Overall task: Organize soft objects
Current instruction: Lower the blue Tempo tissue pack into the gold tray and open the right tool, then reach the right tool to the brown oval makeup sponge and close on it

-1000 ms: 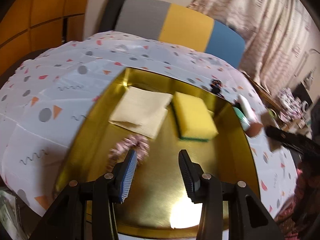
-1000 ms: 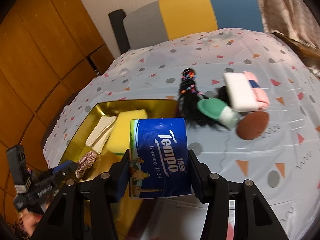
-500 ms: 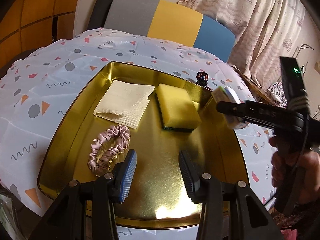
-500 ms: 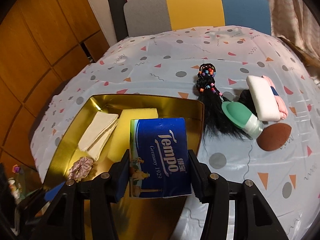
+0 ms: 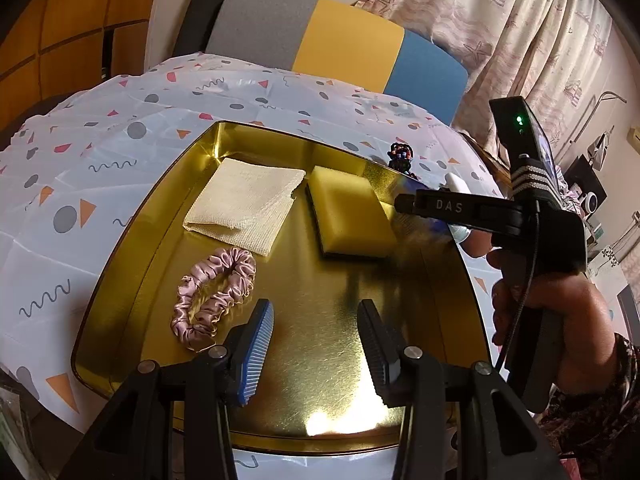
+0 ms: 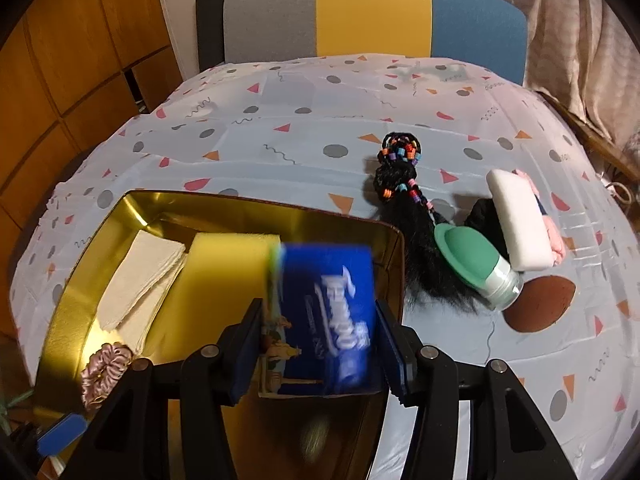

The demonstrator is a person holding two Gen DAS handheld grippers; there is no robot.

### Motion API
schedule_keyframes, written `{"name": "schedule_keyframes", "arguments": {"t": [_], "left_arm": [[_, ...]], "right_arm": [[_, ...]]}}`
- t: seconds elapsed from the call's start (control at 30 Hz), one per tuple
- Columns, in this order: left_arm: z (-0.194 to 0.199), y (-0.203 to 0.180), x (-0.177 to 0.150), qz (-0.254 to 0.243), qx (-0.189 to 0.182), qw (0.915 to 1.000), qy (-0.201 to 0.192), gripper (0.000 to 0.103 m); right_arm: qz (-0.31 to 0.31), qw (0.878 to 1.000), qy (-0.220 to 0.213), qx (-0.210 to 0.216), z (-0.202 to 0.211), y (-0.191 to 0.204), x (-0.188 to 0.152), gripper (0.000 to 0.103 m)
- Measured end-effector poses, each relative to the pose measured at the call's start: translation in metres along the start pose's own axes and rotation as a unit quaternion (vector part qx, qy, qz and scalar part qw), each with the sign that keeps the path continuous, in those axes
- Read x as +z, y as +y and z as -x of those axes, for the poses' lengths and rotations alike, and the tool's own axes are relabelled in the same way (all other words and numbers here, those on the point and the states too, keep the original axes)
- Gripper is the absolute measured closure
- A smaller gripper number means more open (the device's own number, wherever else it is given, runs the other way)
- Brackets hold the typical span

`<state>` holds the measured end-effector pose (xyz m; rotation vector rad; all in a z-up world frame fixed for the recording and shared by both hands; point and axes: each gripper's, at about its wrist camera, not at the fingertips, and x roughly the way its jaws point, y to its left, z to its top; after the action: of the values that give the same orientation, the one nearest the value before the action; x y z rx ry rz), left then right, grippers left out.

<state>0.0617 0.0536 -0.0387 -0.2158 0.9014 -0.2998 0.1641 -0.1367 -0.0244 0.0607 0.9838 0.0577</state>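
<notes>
1. The worktop [image 6: 304, 128], under its patterned cloth, carries the gold tray [image 6: 396, 240] — the landmark for everything else. Since a second ago the right claw [image 6: 318, 344] has swung from the cloth beyond the tray's right rim to above the tray's right half, bringing the tissue pack [image 6: 332, 312] with it; in the left wrist view it now reaches in over that rim.

2. Inside the tray lie a folded cream cloth [image 5: 248, 204] at the far left, a yellow sponge [image 5: 350, 216] just right of it, and a pink scrunchie [image 5: 214, 292] nearer the front. I judge three soft things sorted and the pack the fourth.

3. Outside the tray, past its right rim, wait a beaded black hairpiece [image 6: 404, 200], a white sponge [image 6: 516, 220], a green-capped bottle [image 6: 476, 264] and a brown puff [image 6: 536, 304].

4. The right claw's jaws are opening. The blue pack, a moment ago square in the grip, now sits between them blurred and tilted, apparently slipping free — a release over the tray, by my reading.

5. The left claw [image 5: 316, 344] hangs above the tray's front part, jaws parted about halfway, with nothing between them, unmoved through the last second.
</notes>
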Motion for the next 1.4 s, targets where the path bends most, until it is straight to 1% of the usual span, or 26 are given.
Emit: {"name": "schedule_keyframes", "arguments": {"t": [0.07,0.1,0.13,0.23,0.4,0.53,0.67,0.83,1.0,1.1,1.17,1.3,1.4], "left_arm": [[0.0,0.0,-0.001,0.001,0.0,1.0,0.001,0.059],[-0.001,0.0,-0.001,0.001,0.0,1.0,0.001,0.059],[-0.001,0.0,-0.001,0.001,0.0,1.0,0.002,0.059],[-0.001,-0.001,-0.001,0.001,-0.007,1.0,0.002,0.059],[-0.002,-0.006,-0.004,-0.008,-0.02,0.9998,0.005,0.059],[-0.002,-0.012,-0.006,-0.017,-0.025,0.9995,0.006,0.059],[-0.001,-0.017,-0.008,-0.023,-0.035,0.9991,0.006,0.059],[0.002,-0.029,-0.013,-0.04,-0.073,0.9965,0.003,0.059],[0.005,-0.051,-0.021,-0.079,-0.087,0.993,0.001,0.059],[0.005,-0.059,-0.027,-0.084,-0.103,0.9911,0.007,0.059],[0.007,-0.064,-0.031,-0.084,-0.114,0.9898,0.01,0.059],[0.012,-0.079,-0.038,-0.101,-0.122,0.9873,0.009,0.059],[0.011,-0.088,-0.041,-0.1,-0.126,0.9869,0.014,0.059]], "right_arm": [[0.006,1.0,-0.014,0.0,0.004,0.001,0.001,0.027],[0.007,1.0,-0.024,-0.001,0.008,0.001,0.001,0.024],[0.01,0.999,-0.038,0.0,0.015,0.001,0.001,0.024],[0.018,0.998,-0.062,-0.008,0.03,-0.002,0.002,0.024],[-0.01,0.997,-0.076,-0.014,0.048,-0.024,0.0,0.022],[-0.032,0.997,-0.062,-0.021,0.051,-0.047,-0.009,0.021],[-0.049,0.997,-0.042,-0.031,0.049,-0.069,-0.026,0.021],[-0.076,0.996,-0.016,-0.043,0.044,-0.1,-0.049,0.021],[-0.109,0.992,0.022,-0.057,0.038,-0.139,-0.076,0.021],[-0.129,0.989,0.038,-0.064,0.035,-0.161,-0.09,0.021],[-0.136,0.988,0.042,-0.066,0.034,-0.173,-0.097,0.021],[-0.145,0.986,0.044,-0.064,0.033,-0.189,-0.102,0.021],[-0.146,0.987,0.044,-0.057,0.029,-0.196,-0.101,0.021]]}}
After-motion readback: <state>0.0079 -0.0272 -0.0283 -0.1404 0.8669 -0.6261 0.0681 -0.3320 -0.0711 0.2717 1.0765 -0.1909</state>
